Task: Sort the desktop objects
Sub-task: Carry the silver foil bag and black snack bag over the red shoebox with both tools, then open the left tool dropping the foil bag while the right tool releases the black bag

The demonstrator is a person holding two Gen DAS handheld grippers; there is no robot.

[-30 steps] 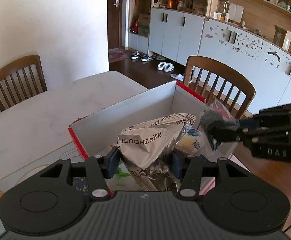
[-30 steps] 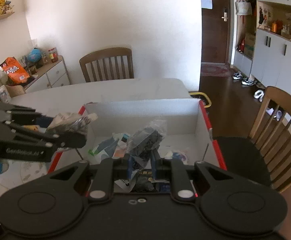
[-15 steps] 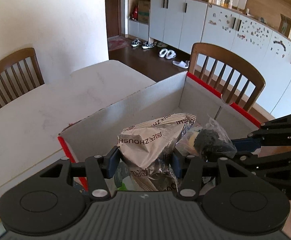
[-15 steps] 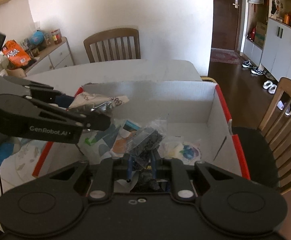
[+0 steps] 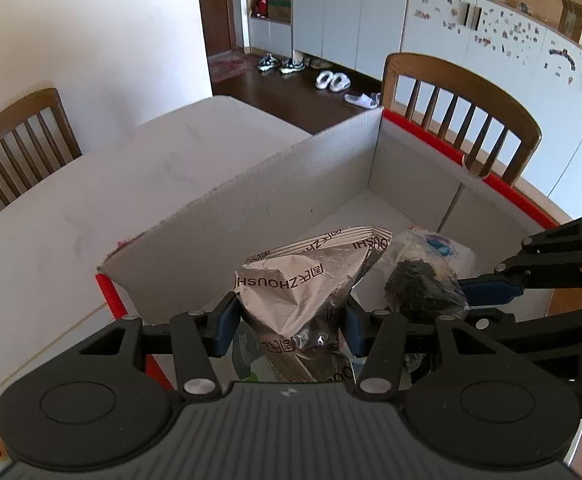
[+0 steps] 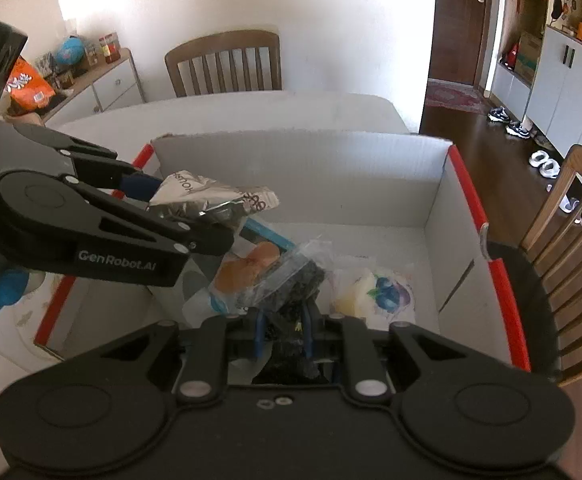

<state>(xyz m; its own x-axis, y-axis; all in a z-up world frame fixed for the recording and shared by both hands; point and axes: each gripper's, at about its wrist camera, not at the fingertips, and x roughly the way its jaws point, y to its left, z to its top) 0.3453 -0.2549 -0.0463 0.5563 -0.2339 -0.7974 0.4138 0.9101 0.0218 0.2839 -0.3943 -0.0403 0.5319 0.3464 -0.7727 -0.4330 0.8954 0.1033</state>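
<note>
Two chairs [image 5: 459, 120] flank the table [image 5: 91, 208] bearing the box [image 5: 291, 184]; above it, left gripper [image 5: 289, 320] clamps a silver packet [image 5: 307, 280], right gripper [image 6: 283, 330] a dark bag [image 6: 291, 280].

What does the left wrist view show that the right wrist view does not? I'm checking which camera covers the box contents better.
Only the left wrist view: the printed face of the silver snack bag between the left hand-held gripper.

Only the right wrist view: a wrapped bun, a blue-printed packet in full, and an orange bag on the sideboard.

Both: the red-edged box, the dark packet pinched by the right hand-held gripper.
</note>
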